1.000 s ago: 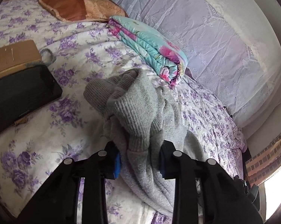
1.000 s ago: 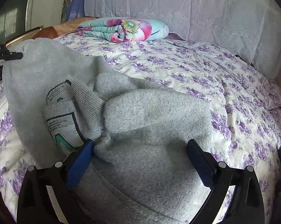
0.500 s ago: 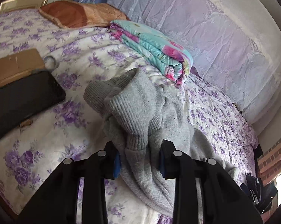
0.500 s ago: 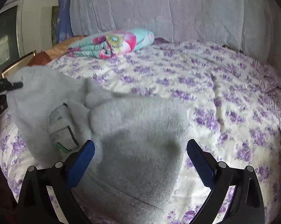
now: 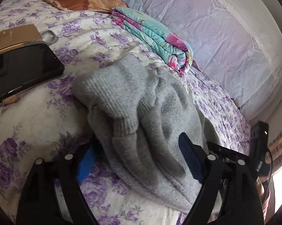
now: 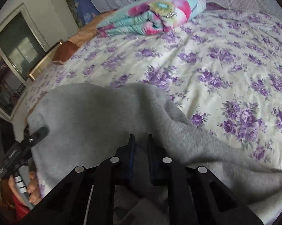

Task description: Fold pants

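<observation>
My left gripper (image 5: 139, 155) is opening wide, letting the bunched grey pants (image 5: 141, 112) settle between its fingers onto the flowered bedspread (image 5: 28, 123), ready for flattening. My right gripper (image 6: 140, 140) tilts steeply down, its fingers closing narrowly onto grey fabric, apparently to pull a leg straight.

My left gripper (image 5: 139, 159) is a matte black frame with cut-out openings in each arm, round silver screws at the joints, and ribbed blue pads (image 5: 85, 164) lining its fingers. My right gripper (image 6: 141, 146) has the same black build, four silver screws in a row, and dark blue strips along its narrow fingers. In the right view, my hand (image 6: 31, 189) shows beside a grey-and-white banded handle (image 6: 20, 181), with a red sleeve (image 6: 20, 206) below it.
</observation>
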